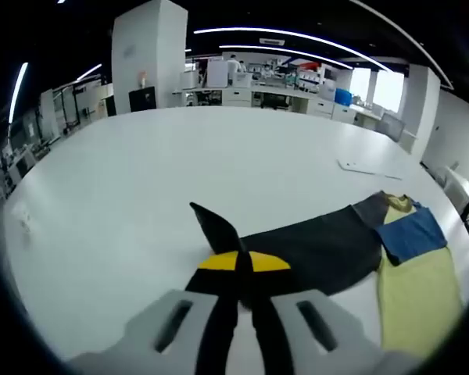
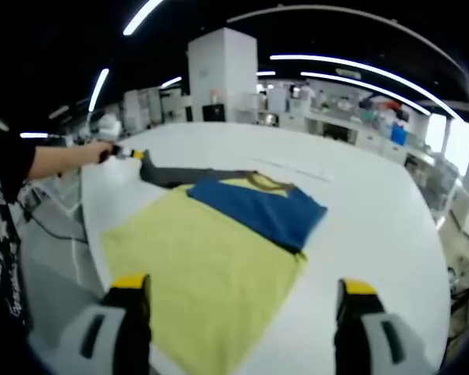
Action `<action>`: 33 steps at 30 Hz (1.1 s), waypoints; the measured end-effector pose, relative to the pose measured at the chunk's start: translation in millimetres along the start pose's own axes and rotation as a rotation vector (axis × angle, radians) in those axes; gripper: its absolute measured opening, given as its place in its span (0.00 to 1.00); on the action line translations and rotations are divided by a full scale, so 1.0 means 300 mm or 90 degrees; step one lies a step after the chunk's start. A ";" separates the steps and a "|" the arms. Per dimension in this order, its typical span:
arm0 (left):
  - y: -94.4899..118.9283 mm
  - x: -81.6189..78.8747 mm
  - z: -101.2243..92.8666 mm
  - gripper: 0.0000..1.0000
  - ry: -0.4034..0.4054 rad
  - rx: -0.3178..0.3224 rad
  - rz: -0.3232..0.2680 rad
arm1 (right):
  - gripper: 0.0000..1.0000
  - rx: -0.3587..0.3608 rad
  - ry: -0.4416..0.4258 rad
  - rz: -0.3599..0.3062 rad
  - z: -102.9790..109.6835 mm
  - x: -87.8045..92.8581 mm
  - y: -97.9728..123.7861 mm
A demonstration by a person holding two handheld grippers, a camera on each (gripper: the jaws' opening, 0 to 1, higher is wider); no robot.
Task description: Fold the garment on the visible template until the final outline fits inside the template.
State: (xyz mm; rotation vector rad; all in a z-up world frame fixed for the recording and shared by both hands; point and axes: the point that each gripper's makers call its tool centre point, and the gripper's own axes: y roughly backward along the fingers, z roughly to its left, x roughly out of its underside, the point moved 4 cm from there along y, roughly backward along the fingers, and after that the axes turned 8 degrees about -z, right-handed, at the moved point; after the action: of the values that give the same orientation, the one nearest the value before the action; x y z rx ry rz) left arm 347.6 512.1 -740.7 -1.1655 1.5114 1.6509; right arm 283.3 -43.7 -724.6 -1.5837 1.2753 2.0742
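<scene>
Dark sleeve (image 1: 313, 250) is pinched in the left gripper's (image 1: 242, 269) jaws and stretched out from the yellow shirt (image 2: 203, 266), which lies flat on the white worktop (image 1: 180, 172). Right gripper (image 2: 242, 305) hovers over the shirt's hem, jaws wide. Pull too hard and I reckon the whole shirt drags sideways.

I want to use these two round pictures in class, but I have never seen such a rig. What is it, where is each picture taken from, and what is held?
A person holds a two-jaw gripper in each hand; a camera rides on each. In the left gripper view, the left gripper is shut on the dark sleeve of a garment. In the right gripper view, the right gripper is open above the yellow and blue garment, which lies on a white table.
</scene>
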 end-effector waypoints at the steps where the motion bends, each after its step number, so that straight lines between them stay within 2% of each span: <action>1: -0.004 -0.009 -0.009 0.00 -0.001 0.006 -0.002 | 0.99 -0.002 0.000 -0.002 0.002 -0.002 0.001; 7: -0.020 -0.061 -0.082 0.00 -0.016 0.045 -0.018 | 0.99 -0.017 0.006 -0.004 0.019 -0.006 0.005; 13: -0.029 -0.110 -0.186 0.00 -0.029 0.086 -0.037 | 0.99 -0.025 0.008 -0.002 0.033 0.001 0.004; 14: -0.014 -0.107 -0.230 0.00 -0.031 0.095 -0.037 | 0.99 -0.026 0.007 -0.002 0.033 0.003 0.002; 16: -0.021 -0.115 -0.226 0.00 -0.036 0.107 -0.040 | 0.99 -0.030 0.005 -0.004 0.052 0.000 0.001; 21: -0.030 -0.130 -0.323 0.00 -0.042 0.138 -0.048 | 0.99 -0.037 0.002 -0.011 0.071 -0.003 -0.005; 25: -0.040 -0.140 -0.368 0.00 -0.038 0.148 -0.053 | 0.99 -0.041 0.006 -0.007 0.085 0.003 -0.006; 31: -0.061 -0.150 -0.466 0.00 -0.037 0.185 -0.058 | 0.99 -0.051 0.003 -0.008 0.104 0.014 -0.008; 33: -0.056 -0.152 -0.518 0.00 -0.040 0.194 -0.060 | 0.99 -0.053 0.003 -0.007 0.109 0.019 -0.009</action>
State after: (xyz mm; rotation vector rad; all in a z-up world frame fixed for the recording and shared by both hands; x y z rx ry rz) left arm 413.2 368.4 -701.4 -0.9938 1.5770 1.3265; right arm 261.0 -19.4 -729.7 -1.6268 1.1918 2.1448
